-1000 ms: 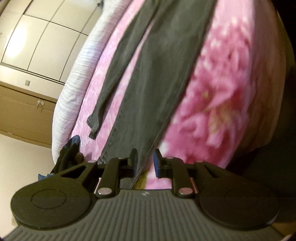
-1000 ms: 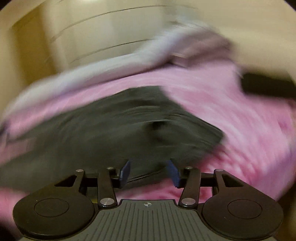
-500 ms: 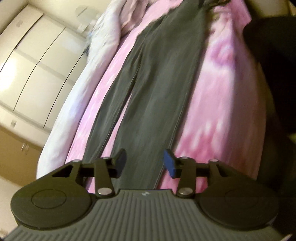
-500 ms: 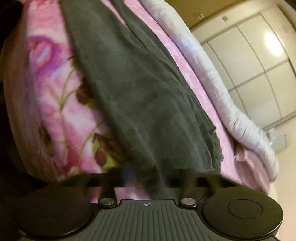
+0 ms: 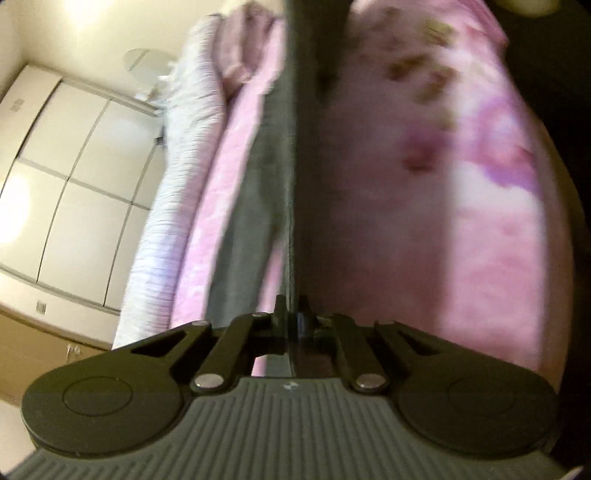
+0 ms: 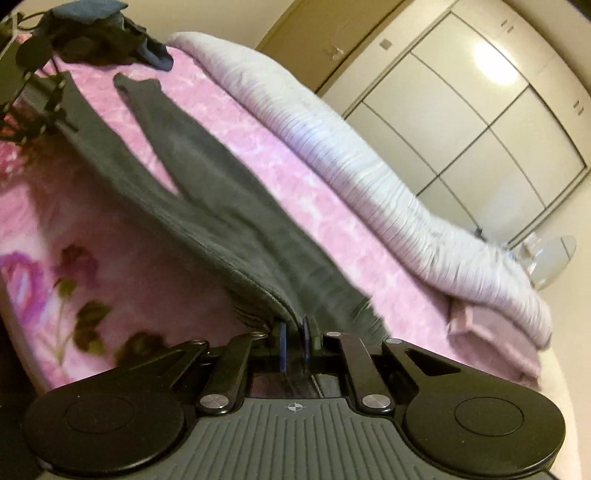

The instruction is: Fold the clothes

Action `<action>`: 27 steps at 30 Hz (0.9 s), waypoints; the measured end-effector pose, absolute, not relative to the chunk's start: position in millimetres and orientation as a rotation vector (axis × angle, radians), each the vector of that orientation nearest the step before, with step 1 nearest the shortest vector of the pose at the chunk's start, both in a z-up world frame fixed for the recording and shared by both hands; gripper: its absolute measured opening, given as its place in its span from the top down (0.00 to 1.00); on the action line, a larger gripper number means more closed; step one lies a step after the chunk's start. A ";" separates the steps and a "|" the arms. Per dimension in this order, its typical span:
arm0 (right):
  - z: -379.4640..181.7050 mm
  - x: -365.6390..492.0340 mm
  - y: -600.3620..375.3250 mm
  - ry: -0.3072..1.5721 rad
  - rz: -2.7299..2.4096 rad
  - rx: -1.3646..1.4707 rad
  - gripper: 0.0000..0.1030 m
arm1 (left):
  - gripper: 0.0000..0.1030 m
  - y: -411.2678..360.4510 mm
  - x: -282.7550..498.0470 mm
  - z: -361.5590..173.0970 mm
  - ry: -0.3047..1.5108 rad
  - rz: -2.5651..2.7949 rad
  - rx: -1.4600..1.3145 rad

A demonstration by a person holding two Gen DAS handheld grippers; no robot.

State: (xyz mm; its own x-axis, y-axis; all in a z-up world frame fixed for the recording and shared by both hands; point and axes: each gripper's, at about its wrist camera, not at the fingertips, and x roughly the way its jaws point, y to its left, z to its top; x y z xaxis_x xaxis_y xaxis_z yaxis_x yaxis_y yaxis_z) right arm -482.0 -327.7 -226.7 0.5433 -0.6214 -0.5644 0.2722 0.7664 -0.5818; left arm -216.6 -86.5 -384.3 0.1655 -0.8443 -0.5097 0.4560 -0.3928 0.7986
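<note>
Dark grey trousers point(image 5: 255, 206) lie lengthwise on a pink flowered blanket point(image 5: 461, 229). My left gripper point(image 5: 293, 317) is shut on one edge of them, and the cloth runs up from the pads as a taut dark line. In the right wrist view my right gripper point(image 6: 293, 332) is shut on the trousers point(image 6: 221, 206) at their near end. The nearer leg stretches, lifted, to the left gripper point(image 6: 59, 118) at the upper left. The other leg lies flat on the blanket point(image 6: 122, 236), its hem near the far end.
A rolled white-lilac striped quilt point(image 6: 369, 166) runs along the bed's far side, with a folded pink cloth point(image 6: 495, 332) under its end. A heap of dark clothes point(image 6: 92, 33) sits at the far end. Pale wardrobe doors point(image 6: 480, 110) stand beyond.
Both grippers were open above the trousers and have shut on the cloth. The left one moved along the leg; the right one rolled and rose, lifting the cloth's edge.
</note>
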 end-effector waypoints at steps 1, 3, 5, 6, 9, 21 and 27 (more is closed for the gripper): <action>-219.0 -479.5 -330.2 0.836 -0.553 -0.471 0.94 | 0.96 -90.7 -211.4 -371.5 -0.412 -1.484 1.309; -212.7 -476.1 -333.8 0.831 -0.567 -0.492 0.94 | 0.96 -97.3 -203.0 -348.3 -0.416 -1.474 1.273; -209.1 -474.0 -338.9 0.823 -0.580 -0.500 0.94 | 0.96 -99.3 -197.3 -328.7 -0.411 -1.482 1.235; -211.0 -476.9 -335.5 0.823 -0.583 -0.499 0.94 | 0.96 -96.3 -196.0 -322.5 -0.408 -1.488 1.228; -217.3 -486.4 -323.7 0.825 -0.589 -0.498 0.94 | 0.96 -80.7 -201.1 -320.4 -0.415 -1.525 1.245; -344.2 -526.9 -267.8 0.928 -0.552 -0.323 0.91 | 0.91 -19.0 -234.1 -424.7 -0.307 -1.659 1.518; -338.9 -528.3 -267.1 0.948 -0.567 -0.319 0.68 | 0.72 -8.4 -210.9 -412.3 -0.198 -1.630 1.415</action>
